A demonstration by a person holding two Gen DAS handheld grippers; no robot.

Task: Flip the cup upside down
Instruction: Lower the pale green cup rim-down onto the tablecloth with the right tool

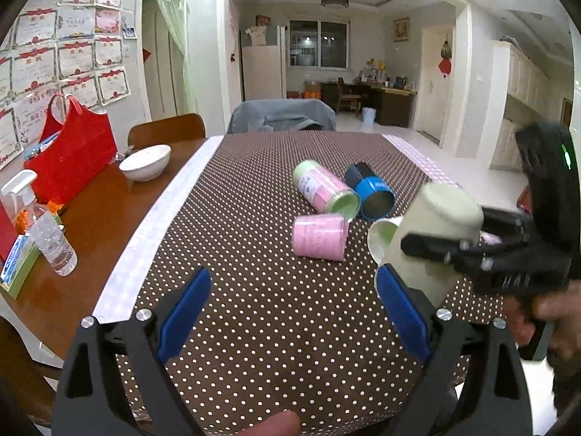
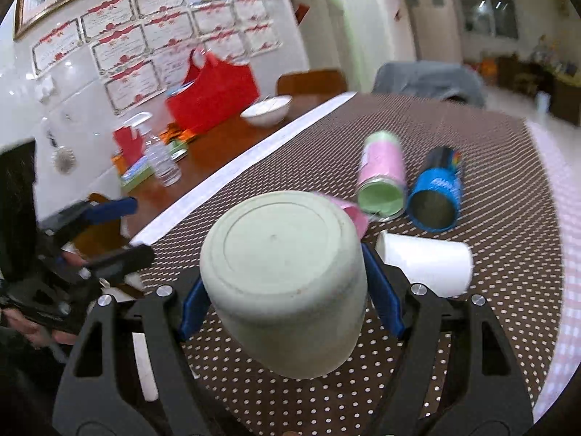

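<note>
Pale green cup (image 2: 287, 283), base toward us and clamped above the dotted tablecloth (image 2: 490, 181) by our right gripper (image 2: 290, 290), wants lowering rim-flat before we release, while our left gripper (image 1: 290, 312) gapes wide, empty.

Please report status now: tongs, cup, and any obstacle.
Right tongs shut on pale green cup, base up. Left tongs open. White cup lies beside.

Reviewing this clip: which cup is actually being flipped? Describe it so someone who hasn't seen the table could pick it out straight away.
Start at the brown polka-dot tablecloth, where several cups lie tipped over in a cluster. Near that cluster, the right gripper holds the pale green cup between its blue pads. Unlike the pink cup, blue cup and white cup lying on the cloth, it is gripped, plain, with its flat base toward the right wrist camera.
</note>
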